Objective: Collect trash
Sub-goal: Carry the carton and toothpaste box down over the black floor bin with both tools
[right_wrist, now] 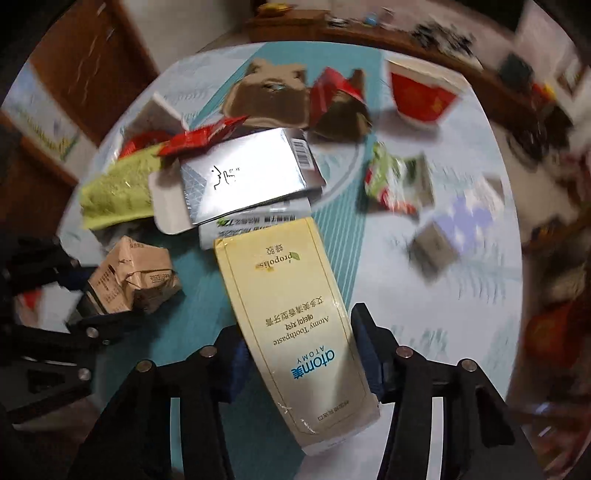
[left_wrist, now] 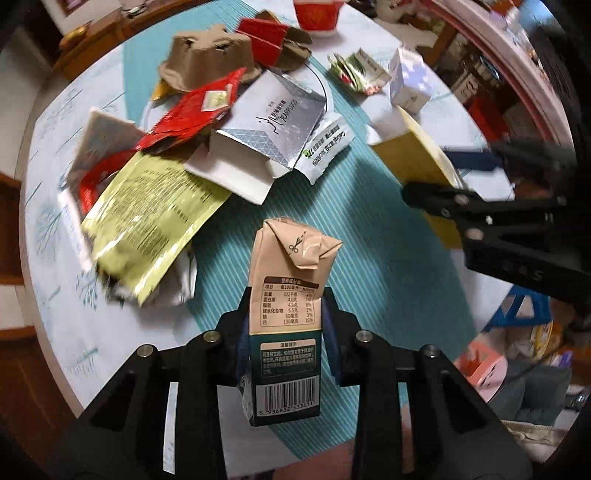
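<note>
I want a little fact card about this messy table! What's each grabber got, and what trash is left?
Place: round table with a teal mat
Left hand-held gripper: shut on the crumpled brown drink carton
Right hand-held gripper: straddles the yellow toothpaste box; grip unclear
Still lying there: silver box, green pouch, red wrapper, egg-carton piece, red cup
Job: trash pickup under way

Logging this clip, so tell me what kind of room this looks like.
Probably a home dining room: a round table with a pale printed cover, dark wooden sideboards along the wall, and household packaging like a yellow cardboard toothpaste box.
</note>
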A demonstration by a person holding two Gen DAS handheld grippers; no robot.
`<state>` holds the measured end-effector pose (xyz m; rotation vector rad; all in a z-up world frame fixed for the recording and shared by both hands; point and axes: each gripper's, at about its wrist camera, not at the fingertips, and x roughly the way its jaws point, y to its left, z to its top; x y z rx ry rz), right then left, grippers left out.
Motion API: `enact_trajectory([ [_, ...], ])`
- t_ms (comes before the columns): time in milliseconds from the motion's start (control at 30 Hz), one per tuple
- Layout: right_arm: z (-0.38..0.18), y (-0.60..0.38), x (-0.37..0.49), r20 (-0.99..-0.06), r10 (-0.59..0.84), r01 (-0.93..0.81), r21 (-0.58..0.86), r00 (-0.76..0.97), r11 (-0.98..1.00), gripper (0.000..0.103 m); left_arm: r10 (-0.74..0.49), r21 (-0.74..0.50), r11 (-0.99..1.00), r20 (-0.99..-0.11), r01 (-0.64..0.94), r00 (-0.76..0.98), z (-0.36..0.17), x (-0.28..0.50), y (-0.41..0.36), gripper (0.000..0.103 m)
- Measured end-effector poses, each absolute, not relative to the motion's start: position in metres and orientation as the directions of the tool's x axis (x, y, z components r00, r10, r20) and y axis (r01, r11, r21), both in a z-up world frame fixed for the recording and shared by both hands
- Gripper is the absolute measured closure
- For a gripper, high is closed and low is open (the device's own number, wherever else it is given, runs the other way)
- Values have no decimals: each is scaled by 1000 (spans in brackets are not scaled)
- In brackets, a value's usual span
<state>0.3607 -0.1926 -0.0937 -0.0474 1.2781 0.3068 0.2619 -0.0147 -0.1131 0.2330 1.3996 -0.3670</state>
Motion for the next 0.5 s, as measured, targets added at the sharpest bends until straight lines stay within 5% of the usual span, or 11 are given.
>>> enact_trajectory([
  [500, -34, -214, 174, -865, 385, -106, 371, 322, 922, 53, -114, -62, 985, -930, 159, 348, -16, 124, -2, 73],
])
